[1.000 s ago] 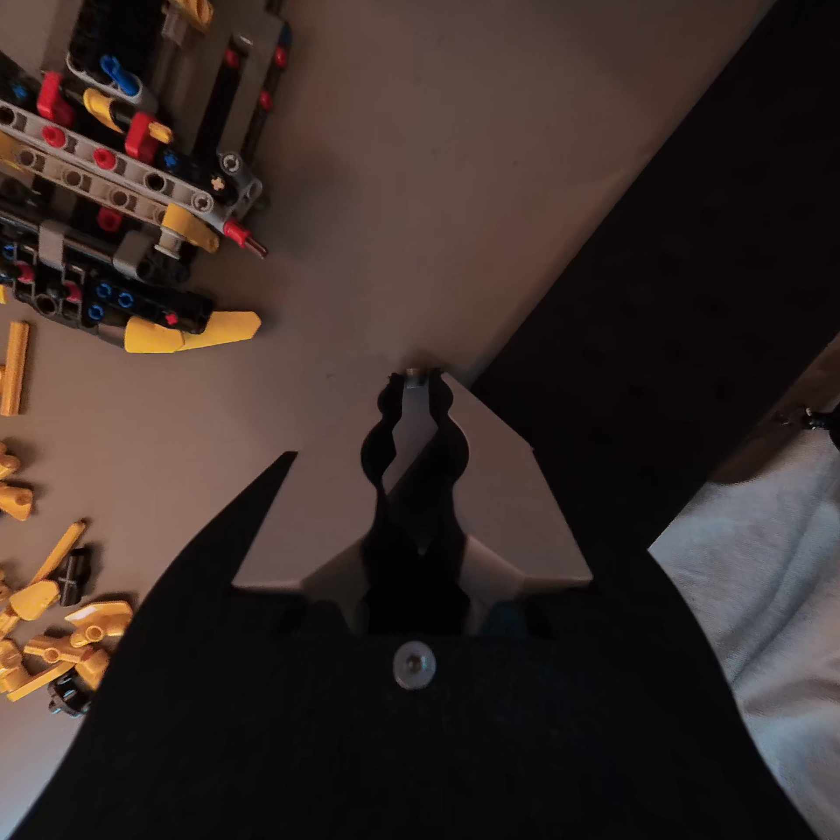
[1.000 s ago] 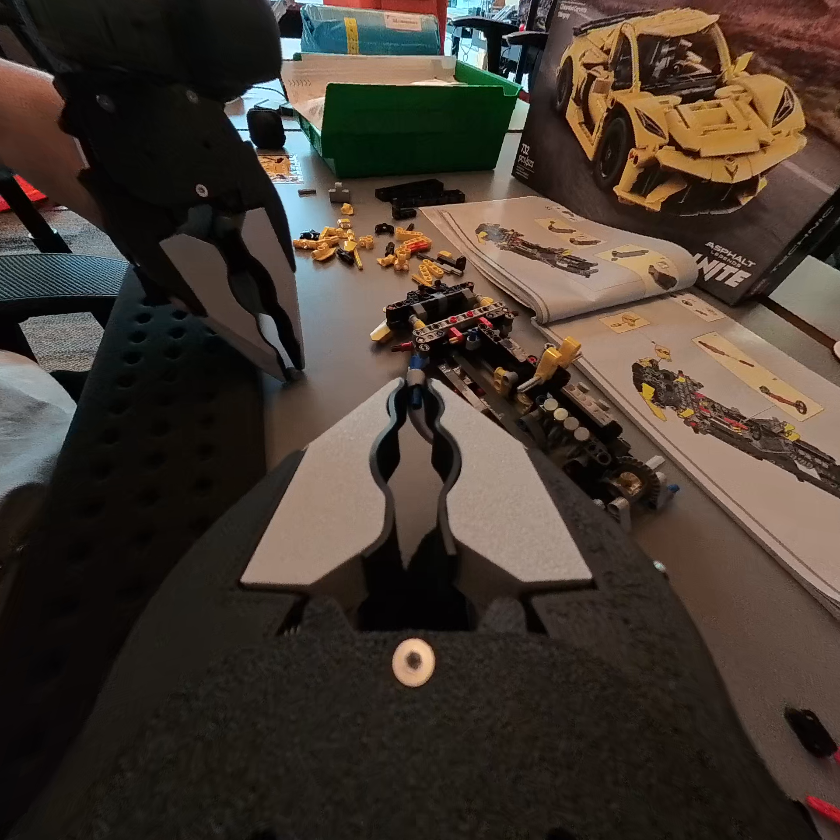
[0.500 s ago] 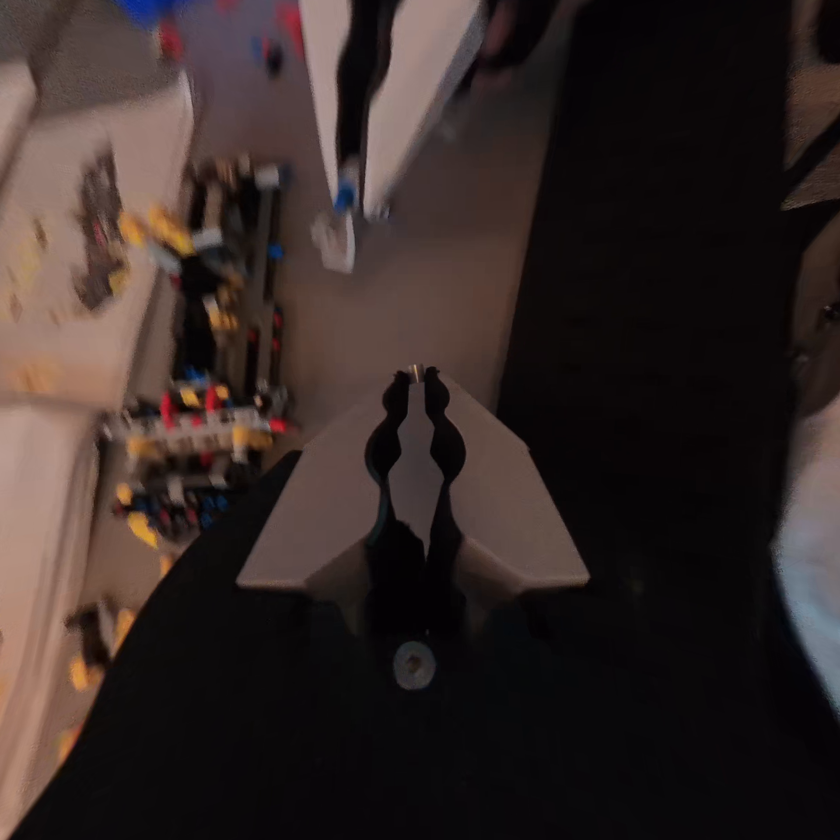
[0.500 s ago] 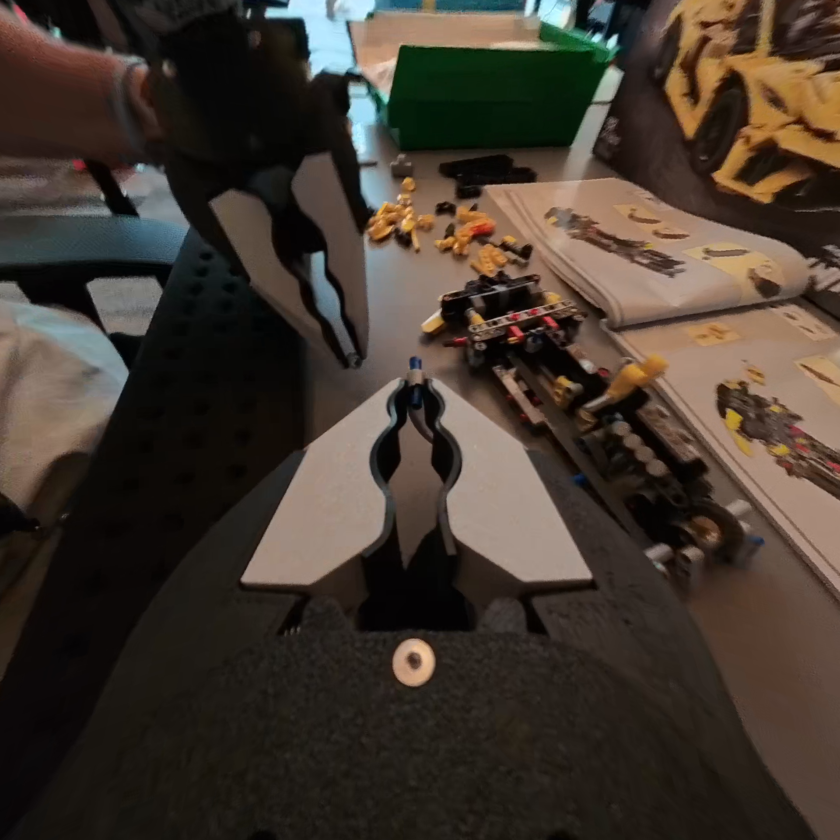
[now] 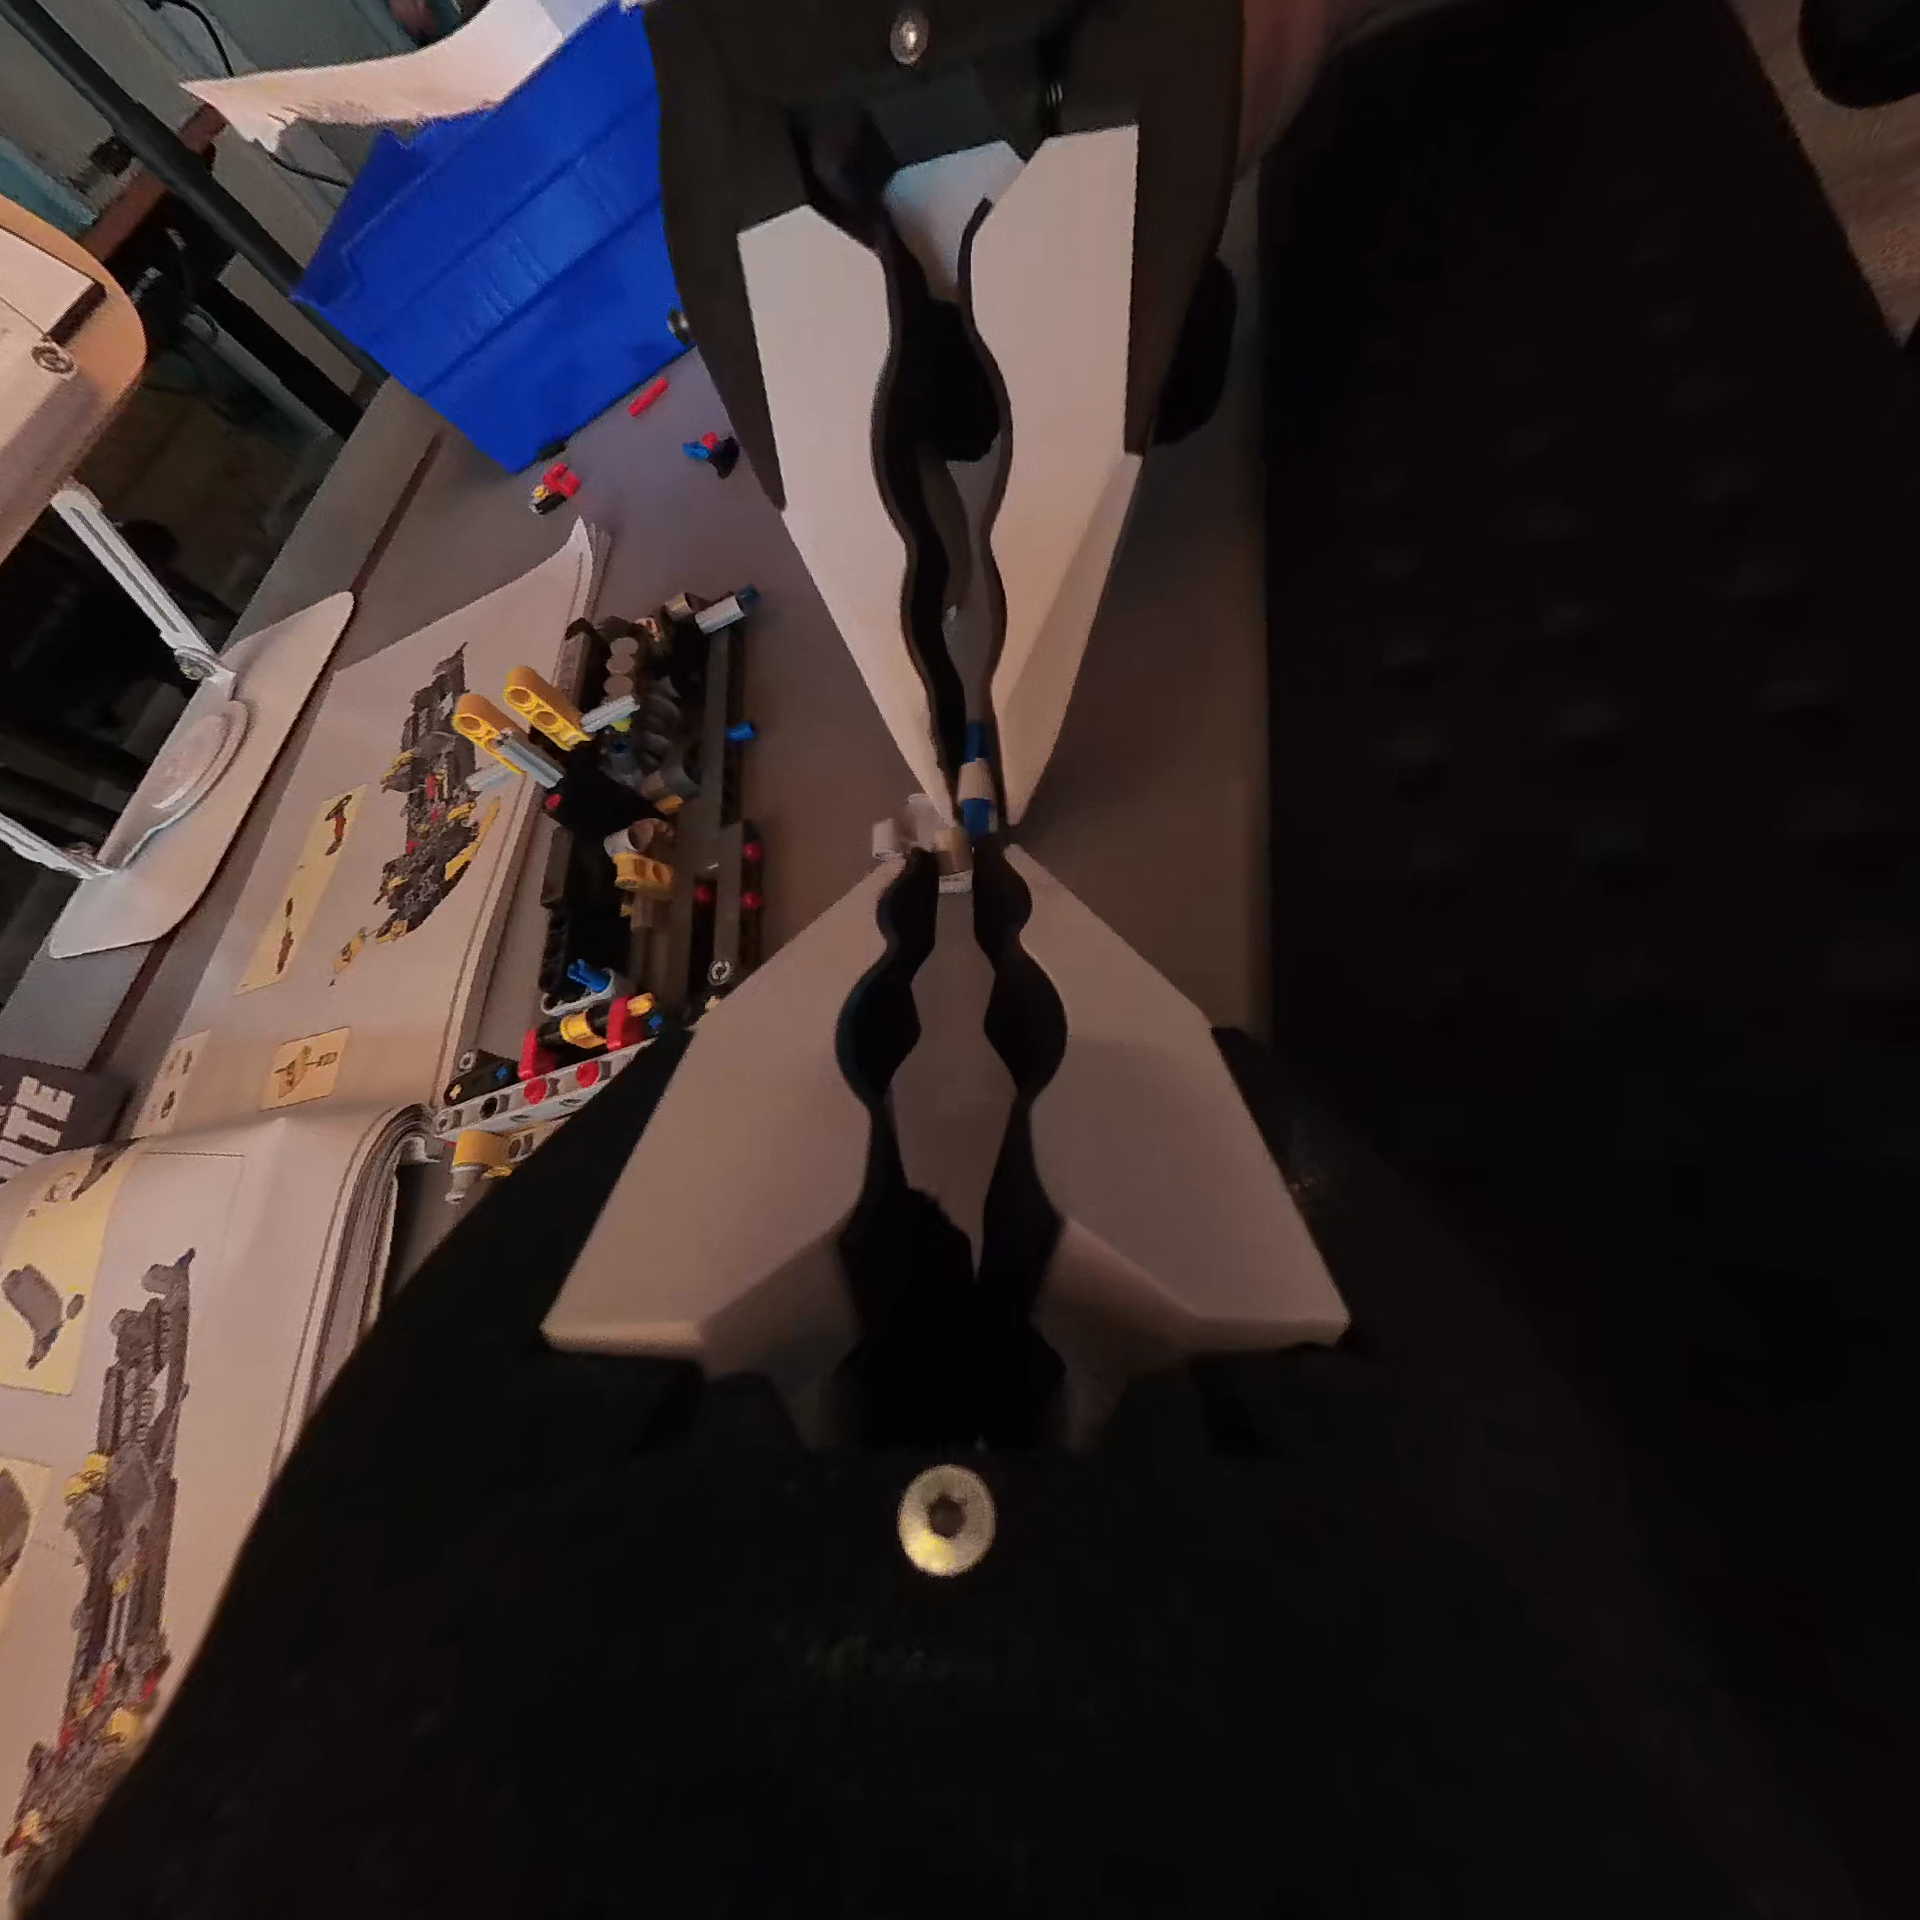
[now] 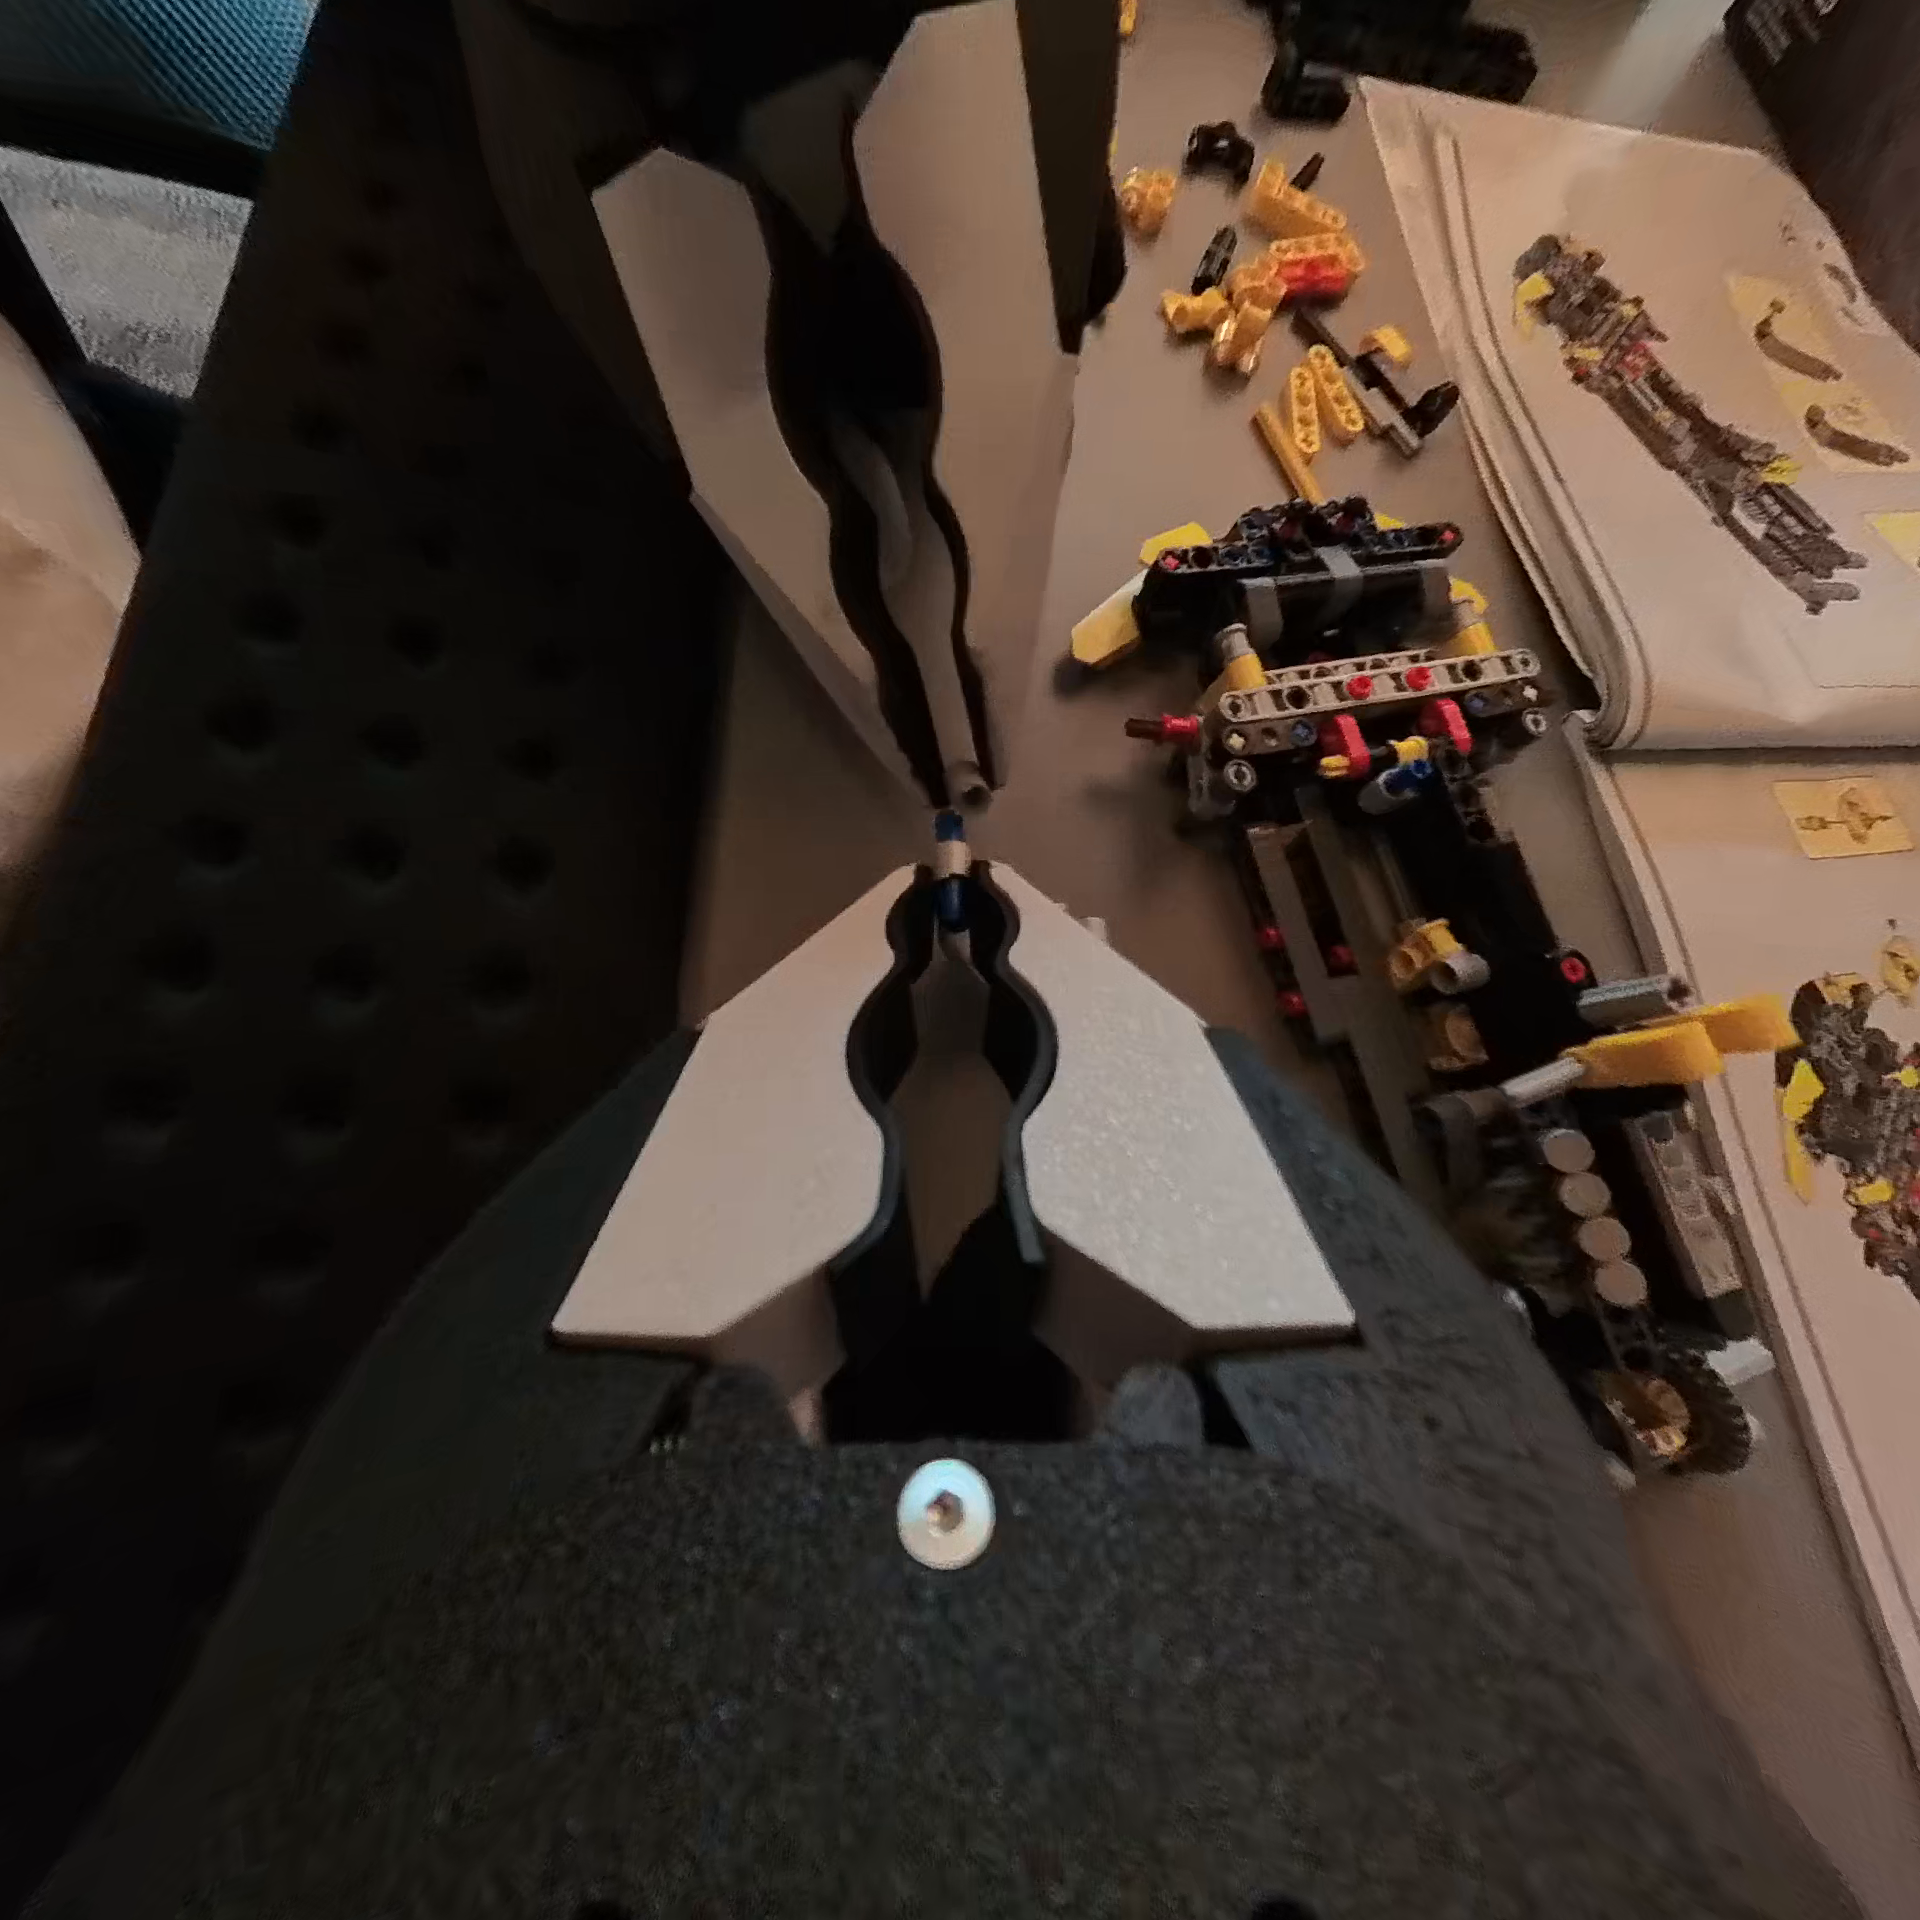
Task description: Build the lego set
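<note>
Left gripper [image 5: 948,871]: we see its jaws clamped on a small grey connector piece [image 5: 940,844] at the centre of the left wrist view; in the right wrist view it comes down from the upper middle [image 6: 961,781].
Right gripper [image 6: 951,891]: jaws pinched on a blue pin with a tan collar [image 6: 948,868], tips at frame centre; in the left wrist view it enters from the top [image 5: 971,805].
Tips: we see both grippers nose to nose, the pin's end right at the grey piece; we cannot tell if it is seated.
Lego chassis [image 6: 1455,935]: long black and grey build with red, blue and yellow parts, lying on the grey table [image 6: 1091,436] right of centre in the right wrist view, left of centre in the left wrist view.
Loose parts [image 6: 1278,281]: yellow and black pieces scattered upper right, beyond the chassis.
Instruction booklet [image 6: 1683,436]: open at the right edge, just beside the chassis.
Blue bin [image 5: 499,270]: upper left of the left wrist view, a few small red and blue pieces near it.
Black perforated chair [image 6: 364,727]: fills the left side of the right wrist view.
</note>
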Available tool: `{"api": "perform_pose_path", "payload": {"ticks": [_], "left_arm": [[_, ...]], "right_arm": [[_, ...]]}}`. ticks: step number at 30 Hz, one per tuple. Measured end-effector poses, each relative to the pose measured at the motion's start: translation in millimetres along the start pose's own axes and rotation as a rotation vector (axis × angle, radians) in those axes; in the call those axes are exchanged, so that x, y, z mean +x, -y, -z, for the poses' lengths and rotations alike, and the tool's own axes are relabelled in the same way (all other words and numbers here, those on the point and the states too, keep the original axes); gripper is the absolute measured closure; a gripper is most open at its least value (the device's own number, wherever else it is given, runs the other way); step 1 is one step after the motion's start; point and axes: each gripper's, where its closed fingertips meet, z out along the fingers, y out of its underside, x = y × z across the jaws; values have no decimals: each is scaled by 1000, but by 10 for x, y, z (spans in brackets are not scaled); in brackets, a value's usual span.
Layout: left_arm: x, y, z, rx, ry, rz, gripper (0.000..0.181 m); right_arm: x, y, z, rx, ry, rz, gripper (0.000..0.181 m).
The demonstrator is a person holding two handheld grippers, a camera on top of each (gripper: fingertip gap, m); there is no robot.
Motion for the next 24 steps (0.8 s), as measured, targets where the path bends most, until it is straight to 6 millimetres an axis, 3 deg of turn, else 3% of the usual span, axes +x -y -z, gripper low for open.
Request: {"api": "perform_pose_path", "payload": {"ticks": [24], "left_arm": [[54,-74,-26,-45,-2,-60,175]], "right_arm": [[19,-1,-28,-108,4,116,174]]}}
